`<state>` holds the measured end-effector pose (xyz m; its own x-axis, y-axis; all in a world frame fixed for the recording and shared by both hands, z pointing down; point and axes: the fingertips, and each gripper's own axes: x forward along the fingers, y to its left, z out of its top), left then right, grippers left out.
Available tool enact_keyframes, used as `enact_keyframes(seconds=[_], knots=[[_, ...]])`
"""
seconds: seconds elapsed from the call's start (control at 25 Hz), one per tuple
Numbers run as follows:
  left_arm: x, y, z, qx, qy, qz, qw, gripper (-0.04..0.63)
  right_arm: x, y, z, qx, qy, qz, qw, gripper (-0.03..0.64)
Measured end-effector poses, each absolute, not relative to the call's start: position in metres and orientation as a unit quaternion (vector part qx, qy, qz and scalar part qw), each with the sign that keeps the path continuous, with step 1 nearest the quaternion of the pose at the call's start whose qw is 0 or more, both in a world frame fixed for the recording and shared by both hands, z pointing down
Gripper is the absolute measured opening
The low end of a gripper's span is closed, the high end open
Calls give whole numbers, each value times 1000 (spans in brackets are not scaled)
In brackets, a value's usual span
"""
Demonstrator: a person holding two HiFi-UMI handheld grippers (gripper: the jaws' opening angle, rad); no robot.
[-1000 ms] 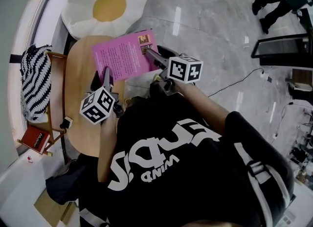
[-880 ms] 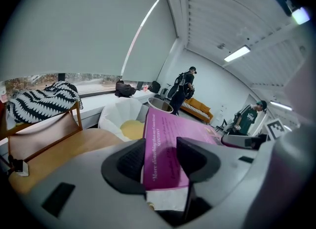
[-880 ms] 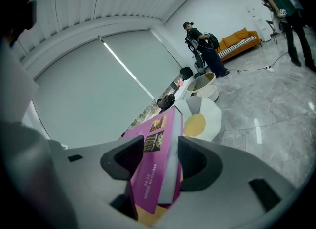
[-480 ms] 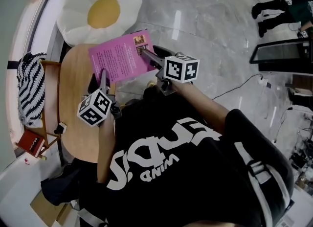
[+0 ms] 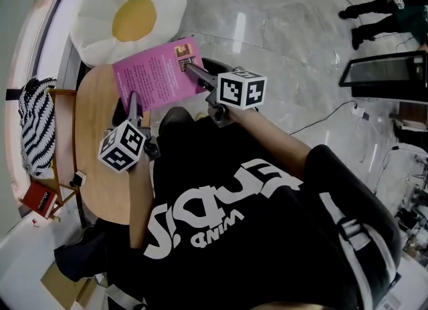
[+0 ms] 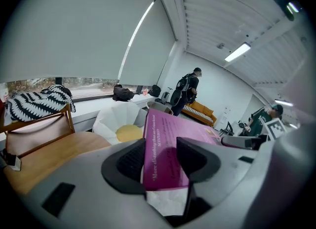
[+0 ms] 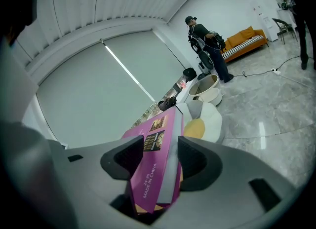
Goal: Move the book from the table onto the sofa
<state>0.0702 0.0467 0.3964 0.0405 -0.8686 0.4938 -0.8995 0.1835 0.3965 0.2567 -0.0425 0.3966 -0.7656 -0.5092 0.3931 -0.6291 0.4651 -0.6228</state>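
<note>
Pink book (image 5: 157,71) hangs between both claws: left claw (image 5: 134,97) and right claw (image 5: 189,69) each clamp one edge, holding it over the wooden worktop's (image 5: 93,148) far edge, near the fried-egg cushion (image 5: 127,11).

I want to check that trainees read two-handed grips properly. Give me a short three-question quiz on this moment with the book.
1. True or false: only the right gripper is shut on the pink book.
2. What lies just beyond the book in the head view? A) egg-shaped cushion B) keyboard C) potted plant
3. Fill in: the round table has a ___ top.
Key: 1 false, the left gripper grips it too; 2 A; 3 wooden.
</note>
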Motion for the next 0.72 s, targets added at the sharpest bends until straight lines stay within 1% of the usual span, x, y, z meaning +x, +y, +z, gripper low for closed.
enact_keyframes(seconds=[0.2,0.72], knots=[[70,31,393,641,-693,22,328,204,259,-56,397,336,-850,401,69,213],[74,-31,409,645,-679,2,349,204,263,-121,398,358,-849,383,60,209]])
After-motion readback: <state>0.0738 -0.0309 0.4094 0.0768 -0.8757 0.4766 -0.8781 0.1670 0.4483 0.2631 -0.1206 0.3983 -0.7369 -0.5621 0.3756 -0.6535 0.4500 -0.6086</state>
